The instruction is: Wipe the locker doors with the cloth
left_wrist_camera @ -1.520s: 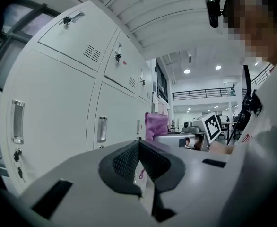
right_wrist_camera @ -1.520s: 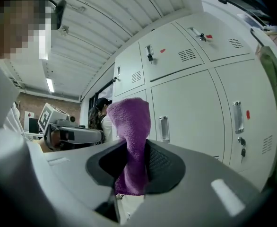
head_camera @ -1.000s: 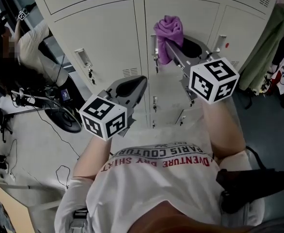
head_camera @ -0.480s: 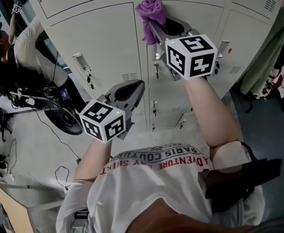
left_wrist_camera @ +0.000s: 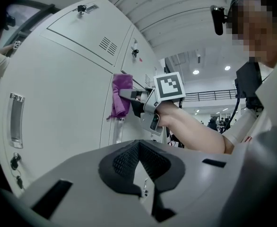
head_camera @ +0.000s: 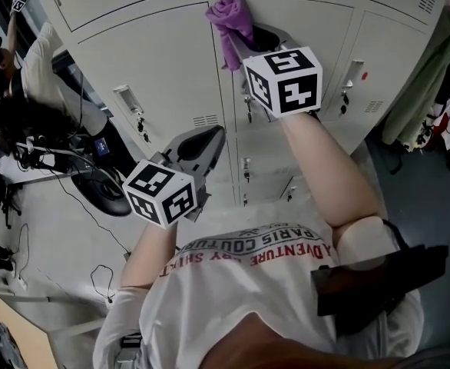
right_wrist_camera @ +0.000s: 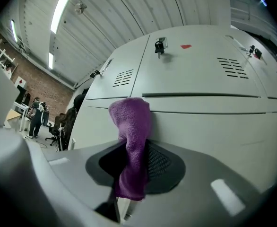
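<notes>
Got the purple cloth (head_camera: 230,18) clamped tight in the right tongs (head_camera: 248,37), reaching up high, with the bunched end squashed against the top left corner of a pale grey locker door (head_camera: 309,29), right by the seam on its left side. Holding the left tongs (head_camera: 208,141) lower down and back from the lockers, pinched together with nothing in them. Also spotting another person (head_camera: 33,75) off to the left beside the lockers.

The right hand-held gripper (left_wrist_camera: 128,94) holds a purple cloth (left_wrist_camera: 120,105) against a locker door (left_wrist_camera: 63,103).
</notes>
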